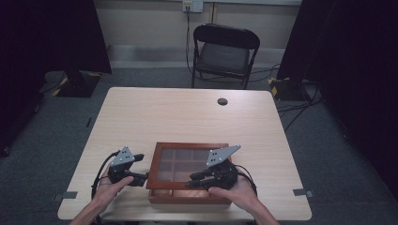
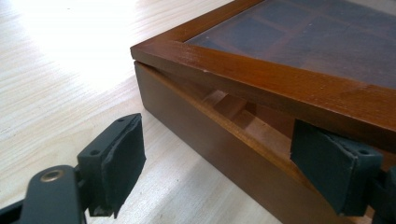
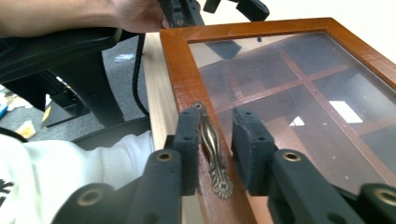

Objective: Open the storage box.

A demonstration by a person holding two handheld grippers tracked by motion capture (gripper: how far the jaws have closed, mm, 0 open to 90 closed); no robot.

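Note:
A shallow brown wooden box point(image 1: 187, 196) with a glass lid point(image 1: 187, 161) over several compartments sits near the table's front edge. Its lid point(image 2: 261, 74) is raised a crack, and the gap widens towards the front. My right gripper point(image 1: 190, 183) reaches over the lid's front rail. In the right gripper view, my right gripper point(image 3: 215, 140) is shut on the brass handle point(image 3: 219, 179). At the box's left side, my left gripper point(image 1: 142, 178) is open. In its own view, my left gripper point(image 2: 222, 170) has one pad point(image 2: 116, 163) above the table and the other pad point(image 2: 327, 172) at the lid's edge.
The light wood table point(image 1: 141, 117) has a round cable hole point(image 1: 222, 101) near its far edge. A black folding chair point(image 1: 225, 51) stands behind it. Dark curtains and floor cables flank the table. A hand point(image 3: 135, 14) and my left gripper point(image 3: 210, 7) appear beyond the box.

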